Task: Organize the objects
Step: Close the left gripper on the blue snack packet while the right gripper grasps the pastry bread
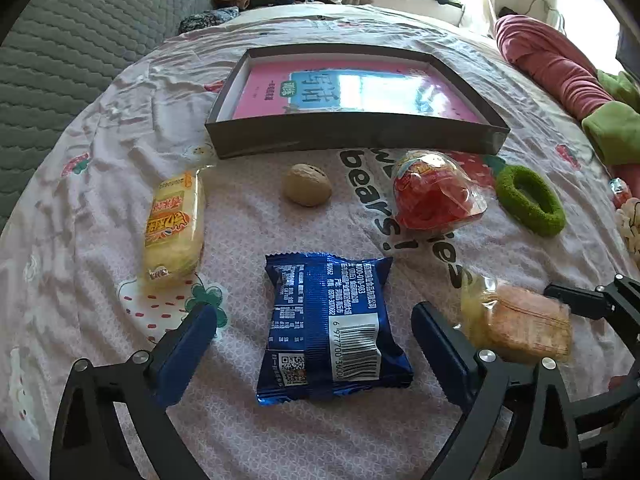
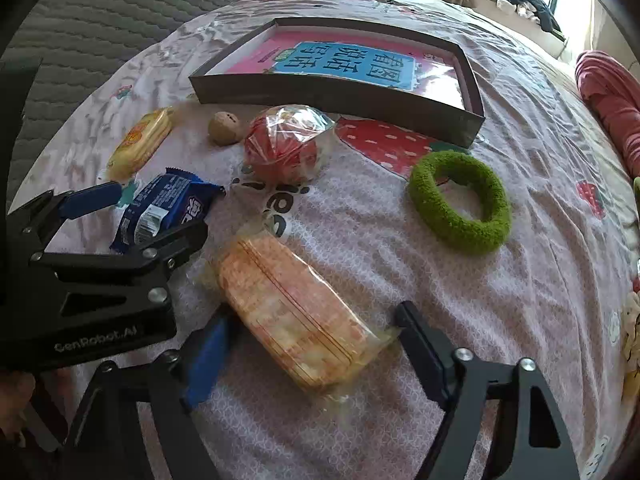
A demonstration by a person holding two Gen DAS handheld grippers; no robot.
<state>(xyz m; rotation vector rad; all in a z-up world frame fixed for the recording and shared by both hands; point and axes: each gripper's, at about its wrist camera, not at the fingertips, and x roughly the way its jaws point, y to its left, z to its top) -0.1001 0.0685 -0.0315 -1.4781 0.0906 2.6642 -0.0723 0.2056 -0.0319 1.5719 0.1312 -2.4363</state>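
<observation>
Five snack packs (image 1: 332,328), one walnut (image 1: 308,190), maybe; one box (image 1: 356,136).

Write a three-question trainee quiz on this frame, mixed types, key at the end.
1. True or false: the blue snack packet lies between the left gripper fingers, which are not pressing it.
2. Which item lies between the right gripper fingers? A) green ring B) orange wafer pack C) walnut
3. Fill in: inside the dark tray lies a pink and blue ____.

Key: 1 true. 2 B, with gaps at both pads. 3 book.
</observation>
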